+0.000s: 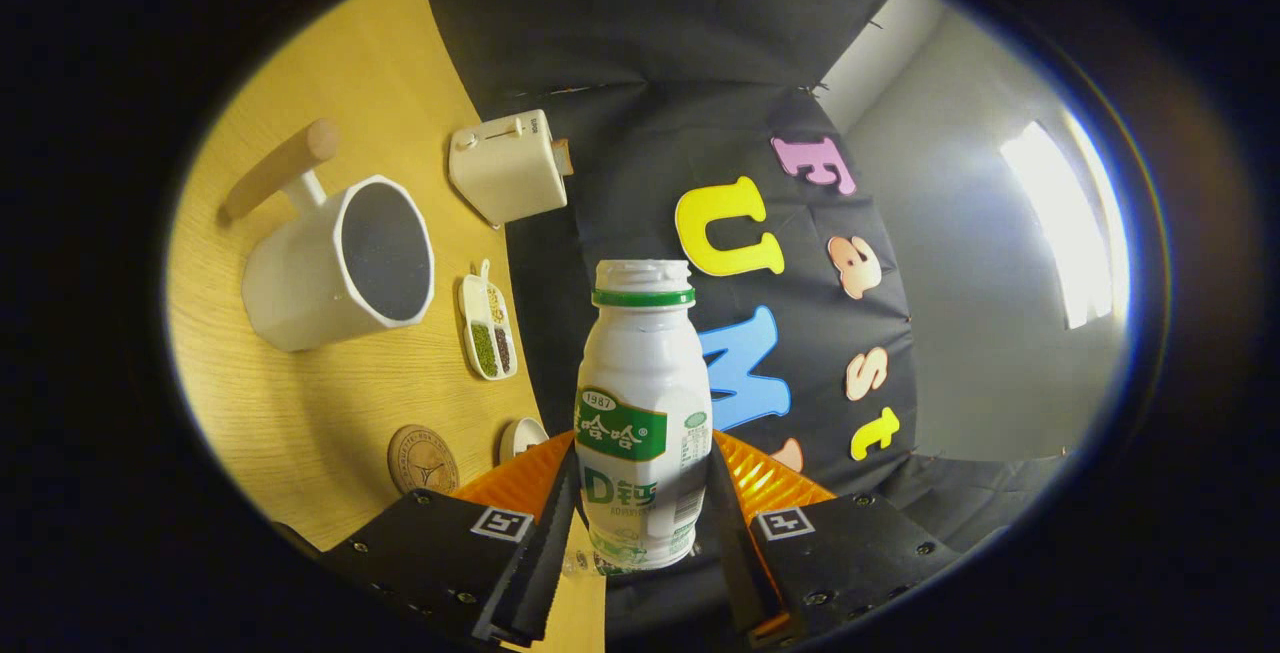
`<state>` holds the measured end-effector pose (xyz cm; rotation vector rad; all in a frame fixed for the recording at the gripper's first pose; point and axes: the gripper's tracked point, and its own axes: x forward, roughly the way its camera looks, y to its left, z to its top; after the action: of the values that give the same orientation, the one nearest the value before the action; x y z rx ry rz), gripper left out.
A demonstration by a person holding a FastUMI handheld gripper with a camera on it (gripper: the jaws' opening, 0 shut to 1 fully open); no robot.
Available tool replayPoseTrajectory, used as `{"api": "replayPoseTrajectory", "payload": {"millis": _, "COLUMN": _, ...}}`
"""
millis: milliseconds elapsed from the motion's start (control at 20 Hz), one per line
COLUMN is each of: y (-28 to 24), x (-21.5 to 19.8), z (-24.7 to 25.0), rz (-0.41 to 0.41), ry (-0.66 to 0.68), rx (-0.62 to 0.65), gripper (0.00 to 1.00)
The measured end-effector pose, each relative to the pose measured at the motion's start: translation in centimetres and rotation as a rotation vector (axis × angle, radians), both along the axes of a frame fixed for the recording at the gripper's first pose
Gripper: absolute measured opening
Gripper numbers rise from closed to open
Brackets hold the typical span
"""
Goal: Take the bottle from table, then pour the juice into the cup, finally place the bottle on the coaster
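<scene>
A white bottle [640, 413] with a green label and green neck ring is held between both fingers of my gripper [642, 503], which is shut on its lower body. The whole view is rolled sideways, so the bottle is tilted relative to the table. The white cup [335, 268] with a wooden handle [280, 168] stands on the wooden table [300, 413], beyond the fingers and off to the left, its dark mouth facing me. A round brown coaster [423, 459] lies on the table close to the left finger.
A cream toaster [508, 171] stands at the table's far edge. A small white divided dish [487, 327] with beans lies between cup and bottle. A small white round dish [520, 438] sits beside the coaster. The black cloth wall is behind the bottle.
</scene>
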<state>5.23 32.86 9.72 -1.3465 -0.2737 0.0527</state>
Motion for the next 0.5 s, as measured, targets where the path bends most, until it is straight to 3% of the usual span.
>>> {"api": "replayPoseTrajectory", "payload": {"millis": 500, "y": 0.67, "x": 0.11, "z": 0.25, "rz": -0.018, "ry": -0.040, "rx": -0.121, "gripper": 0.66}}
